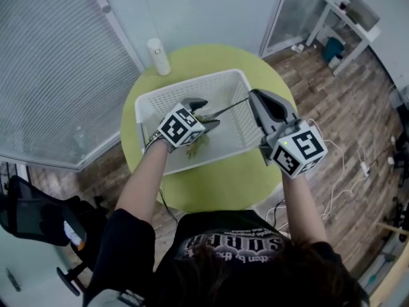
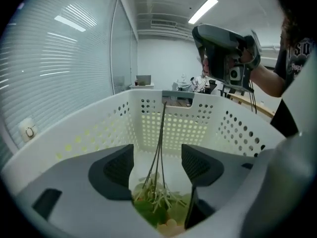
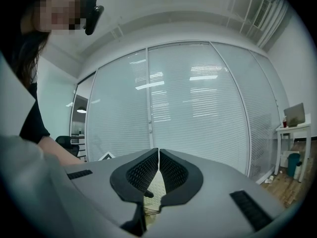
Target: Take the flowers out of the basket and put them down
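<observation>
A white perforated basket (image 1: 192,83) stands on a round yellow-green table (image 1: 217,184). Inside it lies a bunch of flowers (image 1: 195,147) with green heads. Its thin dark stems (image 1: 227,109) slant up to the right. My left gripper (image 1: 206,114) is down inside the basket and open. In the left gripper view the stems (image 2: 159,133) run between its pads (image 2: 119,170) without touching them, and the flower heads (image 2: 157,202) lie just below. My right gripper (image 1: 254,96) is level over the basket's right side, shut on the stem ends (image 3: 150,210).
A white cylinder (image 1: 158,56) stands at the table's far left edge. Glass walls with blinds close in behind and to the left. A dark office chair (image 1: 38,216) is on the floor at the left, and cables (image 1: 348,171) lie on the wooden floor at the right.
</observation>
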